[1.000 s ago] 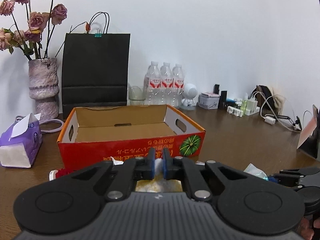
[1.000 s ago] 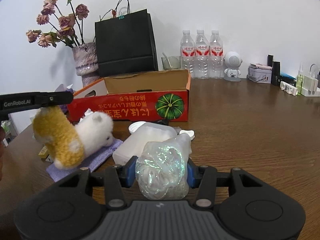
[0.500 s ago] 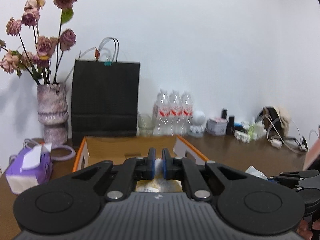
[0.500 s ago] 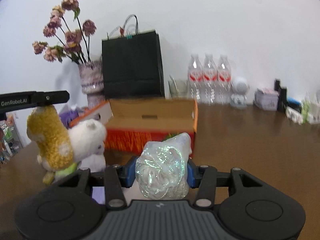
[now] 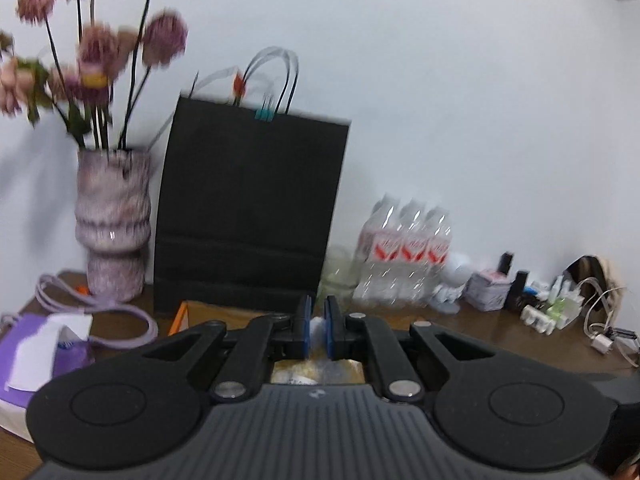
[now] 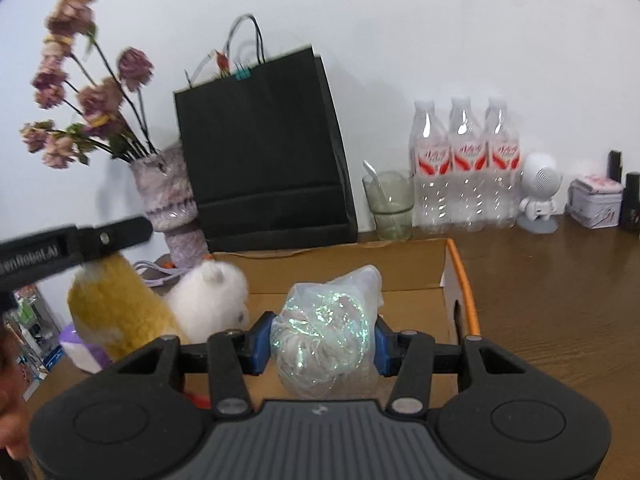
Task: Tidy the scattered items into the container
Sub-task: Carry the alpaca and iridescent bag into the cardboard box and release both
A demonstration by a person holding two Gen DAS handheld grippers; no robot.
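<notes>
Right claw [image 6: 322,346] pinches a glittery bag [image 6: 326,330] above the cardboard box [image 6: 450,276] — left claw [image 5: 316,330] grips a plush toy [image 6: 120,308]; brown worktop [image 6: 560,300], white wall.

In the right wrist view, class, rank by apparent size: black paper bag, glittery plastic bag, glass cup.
1. black paper bag
2. glittery plastic bag, gripped in the right claw; closeness to the camera enlarges it, so true size versus the cup is unsure
3. glass cup

fluffy plush toy [image 6: 120,312]: mustard-yellow and white | crinkly plastic bag [image 6: 328,332]: clear, iridescent glitter | cardboard box [image 6: 460,280]: brown inside, orange rim | paper bag [image 6: 260,152]: black
</notes>
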